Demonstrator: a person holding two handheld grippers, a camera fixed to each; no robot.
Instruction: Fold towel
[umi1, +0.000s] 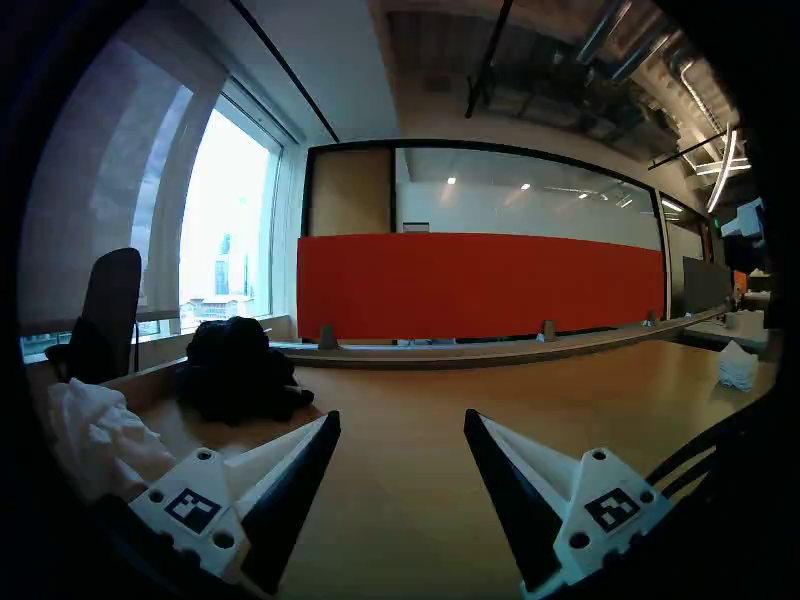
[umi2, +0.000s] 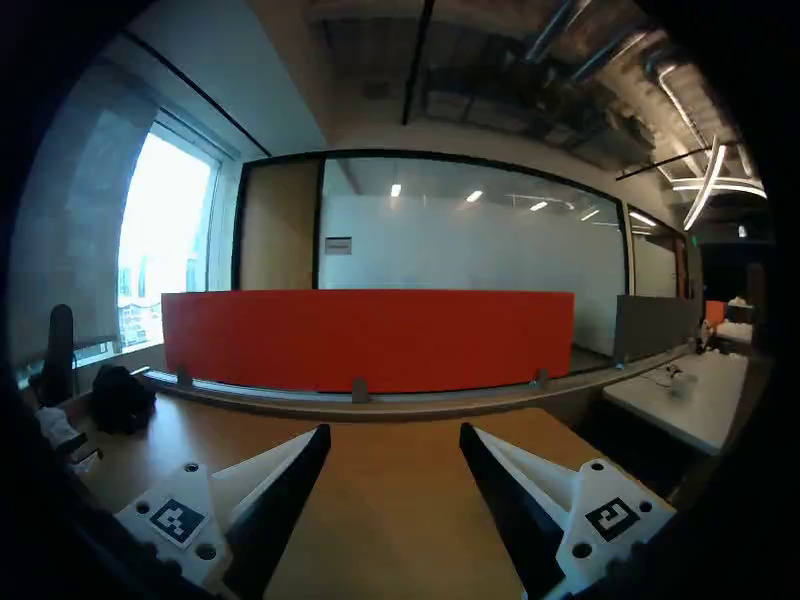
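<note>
In the left gripper view my left gripper (umi1: 402, 425) is open above the wooden table (umi1: 420, 470), with nothing between its fingers. A crumpled white towel (umi1: 100, 435) lies at the left, close beside the left finger (umi1: 270, 480). A folded white cloth (umi1: 738, 366) sits far off at the right table edge. In the right gripper view my right gripper (umi2: 393, 435) is open over the wooden table (umi2: 390, 500), holding nothing. A bit of the white towel (umi2: 55, 425) shows at the far left.
A black bag (umi1: 238, 370) rests on the table behind the towel, small at the left as the bag (umi2: 120, 398). An orange partition (umi1: 480, 285) stands along the table's far edge. A black chair (umi1: 105, 315) is by the window. A white desk (umi2: 680, 395) stands to the right.
</note>
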